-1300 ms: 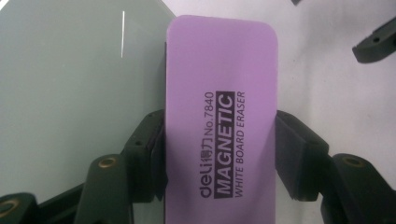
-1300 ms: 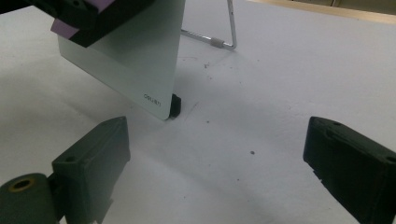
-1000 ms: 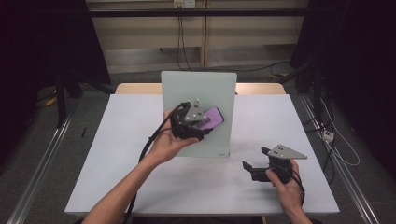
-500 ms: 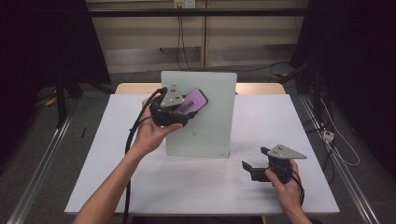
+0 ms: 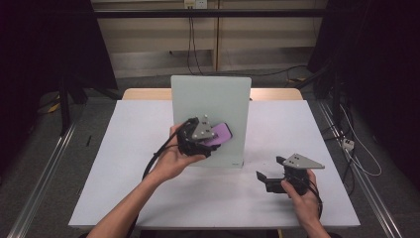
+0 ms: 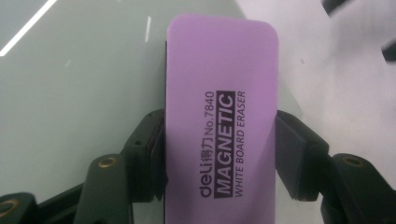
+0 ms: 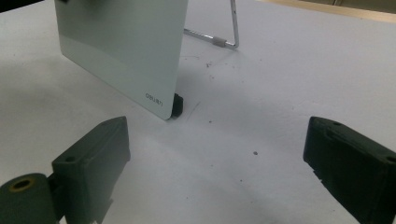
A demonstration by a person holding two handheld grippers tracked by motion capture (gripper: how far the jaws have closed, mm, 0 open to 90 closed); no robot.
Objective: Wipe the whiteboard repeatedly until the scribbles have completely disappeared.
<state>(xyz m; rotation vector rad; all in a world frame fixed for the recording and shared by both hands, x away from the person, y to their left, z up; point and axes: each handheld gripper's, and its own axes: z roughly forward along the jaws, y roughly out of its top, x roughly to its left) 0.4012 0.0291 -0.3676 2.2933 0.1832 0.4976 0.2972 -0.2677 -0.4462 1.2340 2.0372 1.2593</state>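
Note:
A pale glass whiteboard (image 5: 210, 106) stands upright on a stand in the middle of the white table (image 5: 124, 163). My left gripper (image 5: 214, 143) is shut on a purple magnetic whiteboard eraser (image 5: 219, 134) and holds it flat against the board's lower half. In the left gripper view the eraser (image 6: 219, 121) sits squeezed between both black pads (image 6: 152, 154), with the board's surface (image 6: 79, 93) behind it. My right gripper (image 5: 266, 179) rests low on the table at the front right, jaws wide apart with nothing between them. Its view shows the board's lower corner (image 7: 156, 95) and stand foot.
The board's wire stand (image 7: 224, 35) props it from behind. A wooden table edge (image 5: 277, 94) shows beyond the white top. Cables run along the floor at the right (image 5: 356, 148). Dark curtains flank both sides.
My left gripper swept the eraser up and left across the board, then back down and right to the lower middle. The right gripper has stayed put.

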